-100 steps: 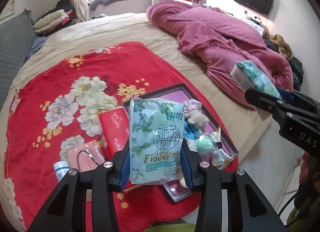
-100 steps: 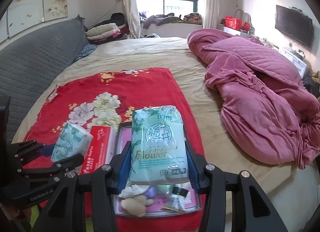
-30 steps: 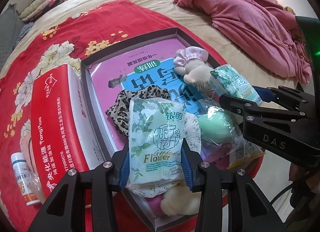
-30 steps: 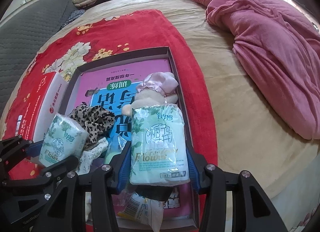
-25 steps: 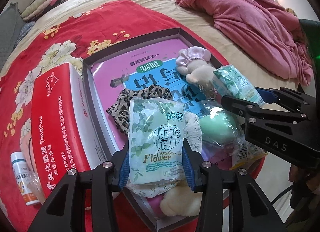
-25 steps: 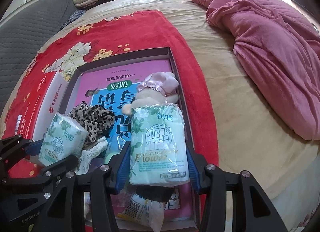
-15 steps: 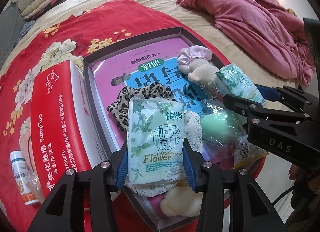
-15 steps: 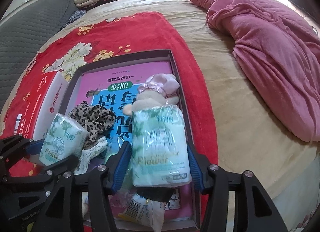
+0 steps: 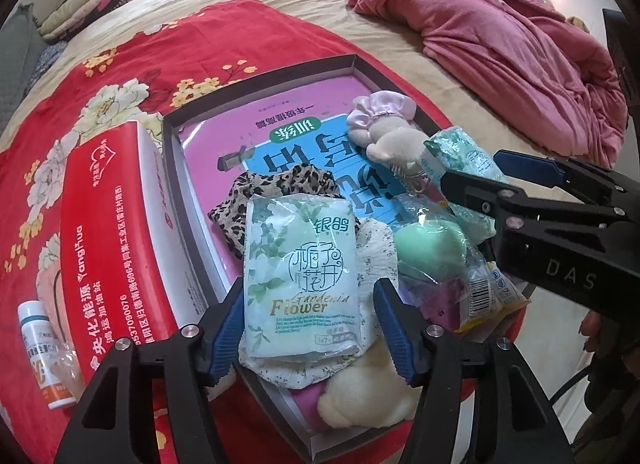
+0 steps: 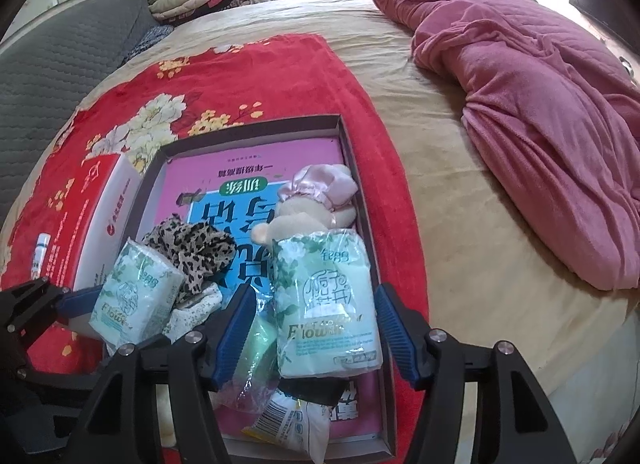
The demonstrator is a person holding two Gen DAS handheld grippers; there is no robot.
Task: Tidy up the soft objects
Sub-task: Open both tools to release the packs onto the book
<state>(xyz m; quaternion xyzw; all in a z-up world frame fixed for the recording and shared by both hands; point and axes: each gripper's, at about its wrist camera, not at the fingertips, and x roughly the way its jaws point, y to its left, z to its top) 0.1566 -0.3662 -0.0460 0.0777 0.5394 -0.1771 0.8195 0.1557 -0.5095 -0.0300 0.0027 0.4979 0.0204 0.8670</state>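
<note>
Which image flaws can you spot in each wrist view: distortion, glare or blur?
Left wrist view: fisheye bends the tray rim, dark vignette corners, print sharp on the tissue pack. Right wrist view: the other tissue pack has smeared lettering; the window behind is blown out.

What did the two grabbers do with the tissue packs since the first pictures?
Both came down over the shallow box and opened. The left gripper let go of its tissue pack, now on the pile of soft things. The right gripper released the other tissue pack by the plush toy. The box, leopard cloth and red carton lie as before.
</note>
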